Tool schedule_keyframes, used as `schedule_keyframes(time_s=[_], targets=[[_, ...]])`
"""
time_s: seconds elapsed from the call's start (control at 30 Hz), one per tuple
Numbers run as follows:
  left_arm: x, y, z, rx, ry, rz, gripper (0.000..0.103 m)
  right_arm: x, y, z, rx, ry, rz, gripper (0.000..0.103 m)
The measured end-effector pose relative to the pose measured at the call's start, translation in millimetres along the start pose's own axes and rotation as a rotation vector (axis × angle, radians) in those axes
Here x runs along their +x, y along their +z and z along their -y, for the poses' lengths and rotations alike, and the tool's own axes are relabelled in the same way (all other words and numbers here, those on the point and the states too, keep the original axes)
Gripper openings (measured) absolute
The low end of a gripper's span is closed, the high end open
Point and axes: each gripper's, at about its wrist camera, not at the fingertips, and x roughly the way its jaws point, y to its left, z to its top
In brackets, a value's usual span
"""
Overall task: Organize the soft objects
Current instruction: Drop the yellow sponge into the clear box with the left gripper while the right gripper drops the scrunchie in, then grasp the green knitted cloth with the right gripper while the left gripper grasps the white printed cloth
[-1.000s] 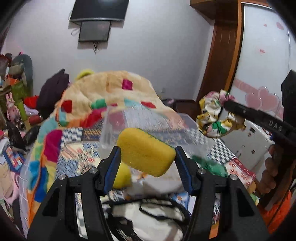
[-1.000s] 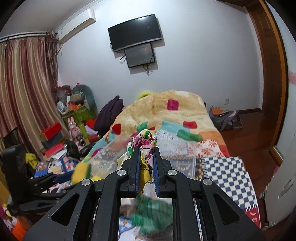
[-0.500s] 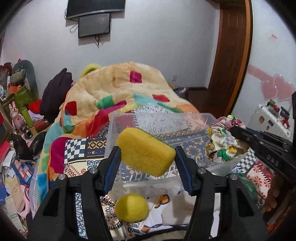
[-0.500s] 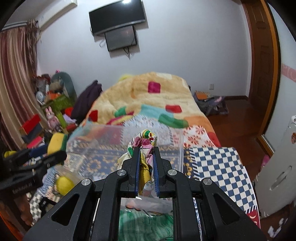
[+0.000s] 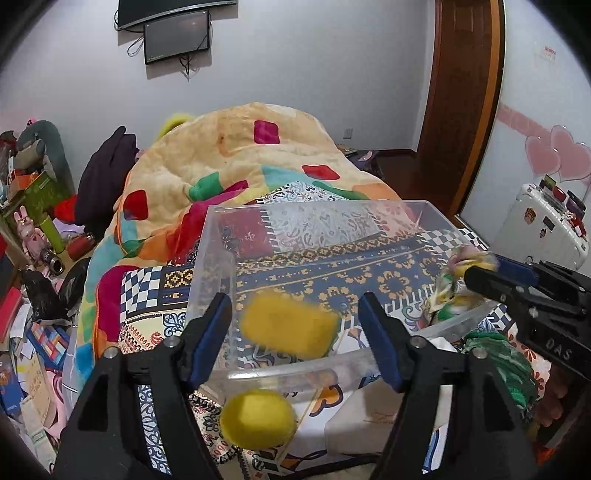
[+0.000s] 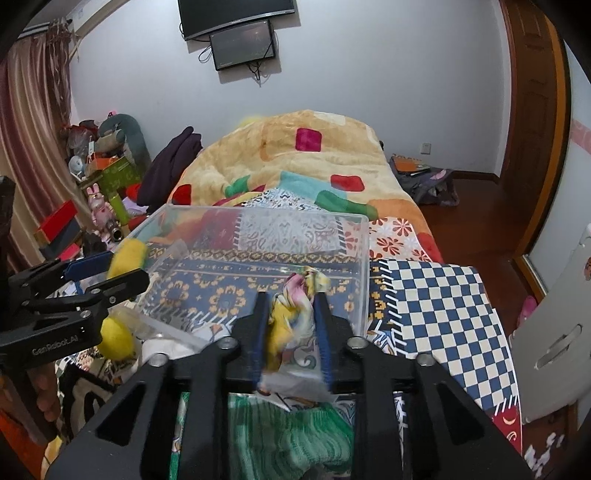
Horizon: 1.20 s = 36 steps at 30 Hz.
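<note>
Sponge: a yellow sponge [image 5: 289, 328], rounded block shape, blurred, sits between the spread fingers of the left gripper [image 5: 295, 336] and touches neither pad; it is over the near part of the clear bin [image 5: 212, 258].
Left gripper: jaws wide apart, holding nothing.
Floral cloth: a bunched cloth [image 6: 293, 306] printed in pink, yellow, green and white, blurred, lies between the fingers of the right gripper [image 6: 290, 332], above the bin's near right edge.
Right gripper: jaws parted a little; whether the pads press the cloth cannot be told.
Other soft things: a yellow ball [image 5: 257, 419] lies just outside the bin's near wall; a green knitted piece [image 6: 291, 439] lies below the right gripper.
Bin: see-through plastic, open top, resting on the bed; the patterned cover shows through its floor.
Surface: a bed with a patchwork cover [image 6: 436, 306] of navy checks and florals, and a peach blanket [image 5: 236, 155] with coloured squares heaped behind.
Room: white wall with a mounted television [image 6: 236, 14], wooden door frame at right, clutter on the left.
Hard to see: the bin's near wall is partly hidden behind the gripper fingers.
</note>
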Motion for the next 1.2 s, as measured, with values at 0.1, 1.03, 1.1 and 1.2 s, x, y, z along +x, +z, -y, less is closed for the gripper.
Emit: schedule_keyframes(time_s=[0.1,1.03,1.1,1.2], targets=[[-5.1,-1.4,-0.1,0.0,-0.018,0.005,0.074,-4.5,-2.5,-2.9,-0.009,0.005,0.01,0.049],[-45.6,-60.2,37.4,0.009,-0.168,0.014,0.098,-37.6,-50.5,-1.8,-0.04,0.075,0.012,0.077],[-40.4,-64.3,42.1,0.021,-0.178,-0.005,0.098,-31.3,-56.2,4.2,-0.016,0.096,-0.016,0.077],[-31.2,-68.1,49.9,0.042,-0.181,-0.033,0.098,-27.0,-60.8,7.6,0.003,0.114,-0.042,0.077]])
